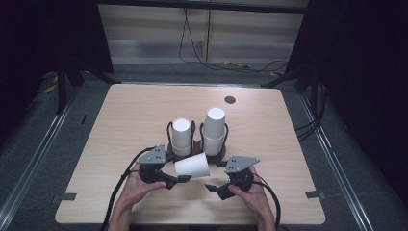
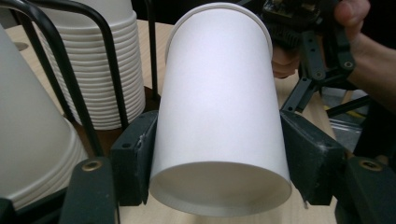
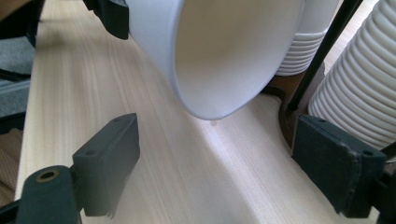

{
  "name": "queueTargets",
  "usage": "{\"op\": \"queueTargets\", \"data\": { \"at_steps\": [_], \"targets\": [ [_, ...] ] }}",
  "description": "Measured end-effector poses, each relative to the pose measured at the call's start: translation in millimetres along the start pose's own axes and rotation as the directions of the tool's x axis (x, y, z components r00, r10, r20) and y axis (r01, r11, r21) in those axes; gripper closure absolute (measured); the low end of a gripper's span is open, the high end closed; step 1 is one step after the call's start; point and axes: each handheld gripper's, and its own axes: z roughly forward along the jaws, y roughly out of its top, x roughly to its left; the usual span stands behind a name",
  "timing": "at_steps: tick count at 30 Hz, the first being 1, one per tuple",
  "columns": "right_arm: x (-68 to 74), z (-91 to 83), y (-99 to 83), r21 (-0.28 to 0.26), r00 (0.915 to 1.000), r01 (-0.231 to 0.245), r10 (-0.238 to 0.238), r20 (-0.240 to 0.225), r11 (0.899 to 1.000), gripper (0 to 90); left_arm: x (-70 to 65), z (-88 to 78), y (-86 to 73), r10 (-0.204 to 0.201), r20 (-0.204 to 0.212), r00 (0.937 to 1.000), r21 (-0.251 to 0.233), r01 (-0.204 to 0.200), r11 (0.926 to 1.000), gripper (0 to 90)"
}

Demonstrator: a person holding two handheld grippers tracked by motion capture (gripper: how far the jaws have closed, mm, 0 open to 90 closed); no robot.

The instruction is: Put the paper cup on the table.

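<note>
White cup in left gripper

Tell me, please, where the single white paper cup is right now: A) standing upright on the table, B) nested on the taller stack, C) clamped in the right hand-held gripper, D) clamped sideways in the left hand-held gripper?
D: the left hand-held gripper pinches the single white paper cup on both sides, tipped over.

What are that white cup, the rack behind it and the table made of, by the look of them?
Cup: probably paper, matte white, with a thin wall and a rolled rim.
Rack: thin black rods, likely painted metal wire, on a dark brown base that could be wood or plastic.
Table: pale wood grain, smooth with a slight sheen; whether solid wood or laminate can't be told.
</note>
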Motion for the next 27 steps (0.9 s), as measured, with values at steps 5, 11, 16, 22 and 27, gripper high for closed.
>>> {"op": "queueTargets", "data": {
  "at_steps": [5,11,16,22,27],
  "targets": [
    [1.3,-0.7,0.1,-0.038,0.9998,-0.019,0.018,-0.008,0.999,14.8,-1.2,2.6,-1.2,0.004,0.011,0.9999,-0.002,-0.004,1.0,33.3],
    [1.2,-4.0,-0.3,-0.101,0.999,-0.036,0.033,-0.029,0.994,14.0,-2.5,1.7,-7.6,-0.009,0.009,0.9999,-0.047,0.01,0.9988,33.2],
    [0.4,-4.8,1.0,-0.144,0.9979,-0.049,0.043,-0.048,0.988,13.8,-4.1,1.4,-11.1,0.006,0.009,0.9999,-0.038,-0.006,0.9993,33.3],
    [-0.9,-5.6,2.8,-0.177,0.9972,-0.058,0.049,-0.056,0.982,13.8,-6.2,3.4,-11.0,0.012,0.02,0.9997,-0.054,-0.011,0.9985,33.2],
    [-4.6,-7.2,7.0,-0.194,0.9955,-0.061,0.046,-0.083,0.979,13.8,-7.3,6.4,-11.5,0.015,0.035,0.9993,-0.059,-0.012,0.9982,33.1]
  ]
}}
